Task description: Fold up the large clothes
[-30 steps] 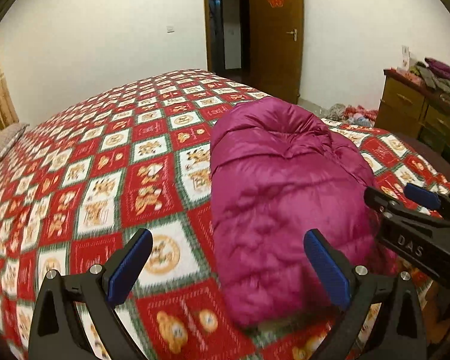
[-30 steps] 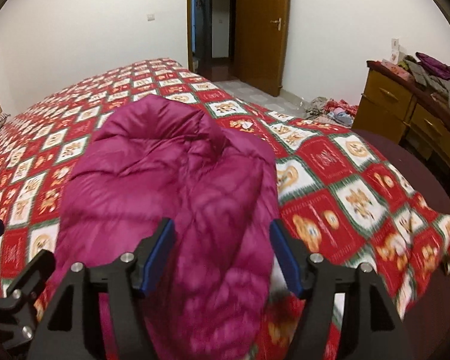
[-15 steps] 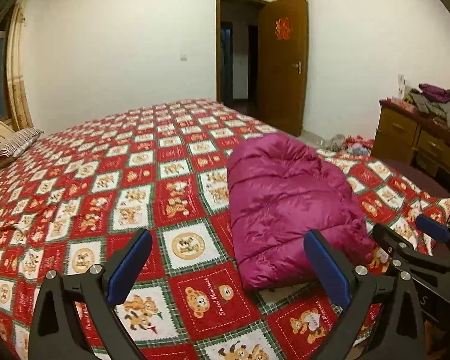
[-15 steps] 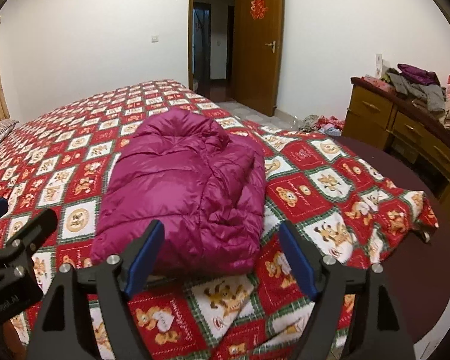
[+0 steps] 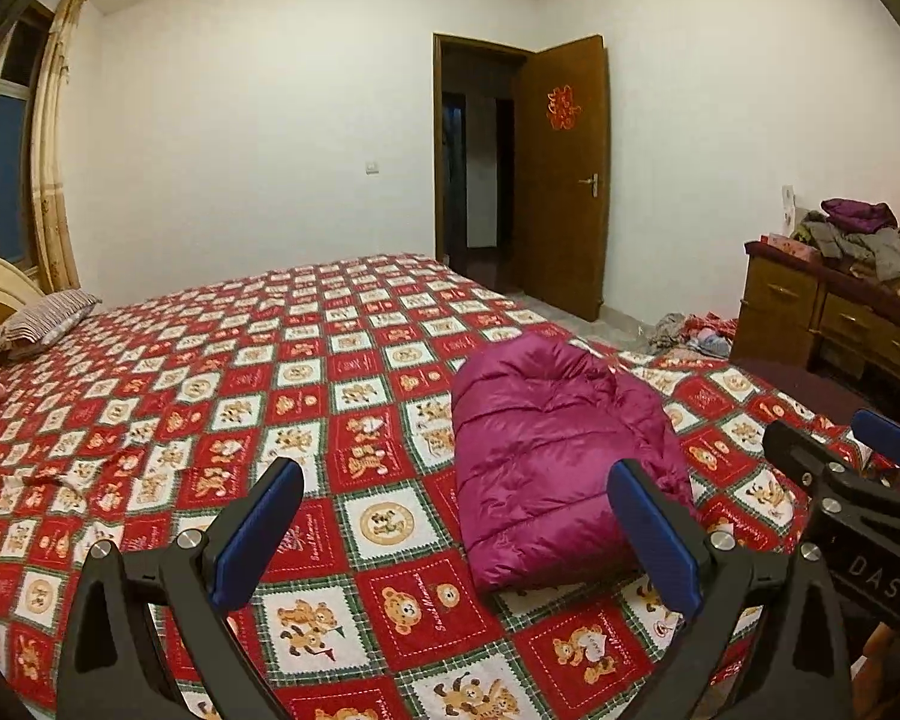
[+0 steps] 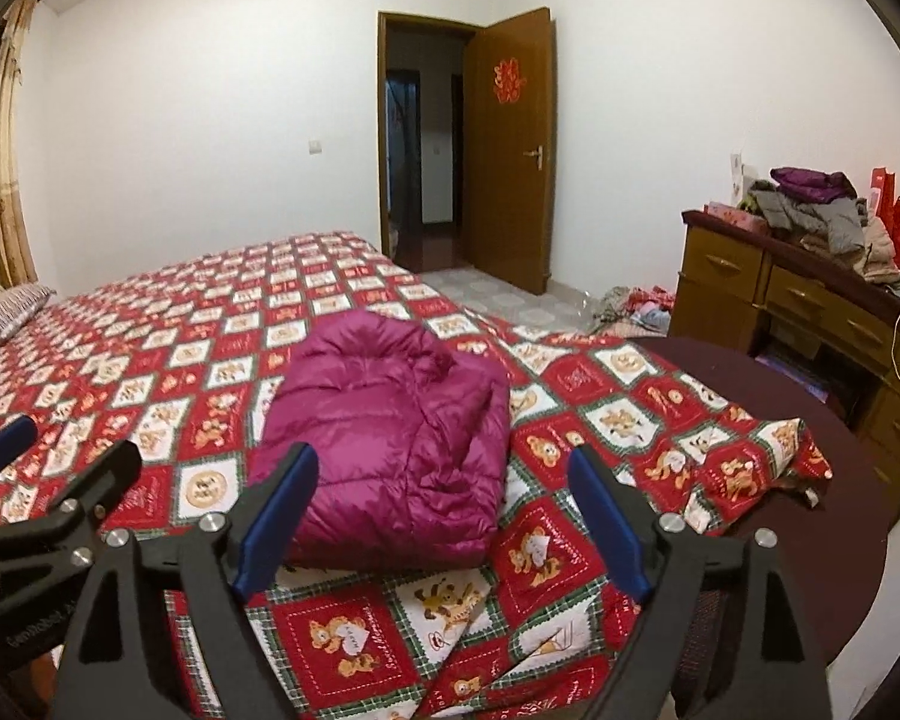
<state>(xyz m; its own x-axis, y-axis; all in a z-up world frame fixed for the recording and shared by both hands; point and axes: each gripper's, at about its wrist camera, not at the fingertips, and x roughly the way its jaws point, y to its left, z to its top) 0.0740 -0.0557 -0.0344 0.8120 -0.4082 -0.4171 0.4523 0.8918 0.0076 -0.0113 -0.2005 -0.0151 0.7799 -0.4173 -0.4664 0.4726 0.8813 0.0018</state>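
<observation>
A magenta puffer jacket (image 5: pixel 552 462) lies folded into a compact bundle near the foot of the bed (image 5: pixel 222 384); the right wrist view shows the same jacket (image 6: pixel 390 432) straight ahead. My left gripper (image 5: pixel 456 528) is open, held back from the bed and to the left of the bundle, with nothing between its blue pads. My right gripper (image 6: pixel 444 516) hovers in front of the jacket's near edge, its jaws opening wider and holding nothing. Each gripper shows at the edge of the other's view.
A red and white bear-print bedspread (image 6: pixel 168 330) covers the bed. A wooden dresser (image 6: pixel 768 294) piled with clothes (image 6: pixel 816 204) stands at the right. More clothes lie on the floor (image 6: pixel 630 306) by an open door (image 6: pixel 510 150). A striped pillow (image 5: pixel 42 318) sits at the far left.
Both grippers have pulled back and risen away from the jacket, which now looks smaller and lies alone on the bed. The right gripper's jaws have spread wider.
</observation>
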